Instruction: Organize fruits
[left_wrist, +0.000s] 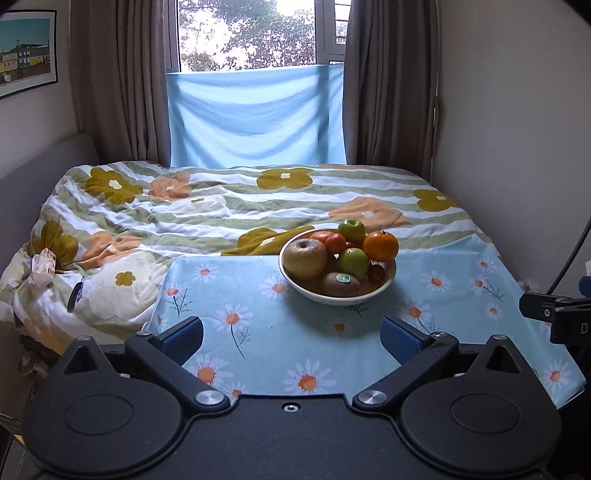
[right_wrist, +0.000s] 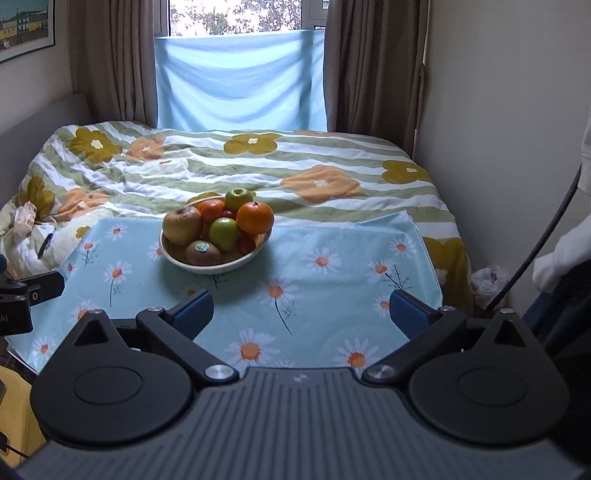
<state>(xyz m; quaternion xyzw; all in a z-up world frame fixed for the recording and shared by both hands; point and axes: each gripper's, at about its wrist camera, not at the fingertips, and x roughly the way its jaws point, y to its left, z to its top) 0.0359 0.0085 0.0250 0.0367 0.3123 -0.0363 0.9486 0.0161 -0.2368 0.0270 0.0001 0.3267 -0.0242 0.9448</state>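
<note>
Sitting ahead of both wide-open, empty claws (left_wrist: 291, 334) (right_wrist: 301, 308): fruit bowl (left_wrist: 388, 281) w/ fruit, on daisy cloth (left_wrist: 229, 280).

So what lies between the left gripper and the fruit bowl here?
Only bare daisy-print cloth. In the left wrist view, nothing stands between the open left gripper and the fruit bowl; the right wrist view shows the same bare stretch.

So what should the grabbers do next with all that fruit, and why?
Probably bring the left gripper forward toward the white bowl piled with fruit. Both it and the right gripper are open and empty, short of the bowl on the daisy-print blue cloth.
</note>
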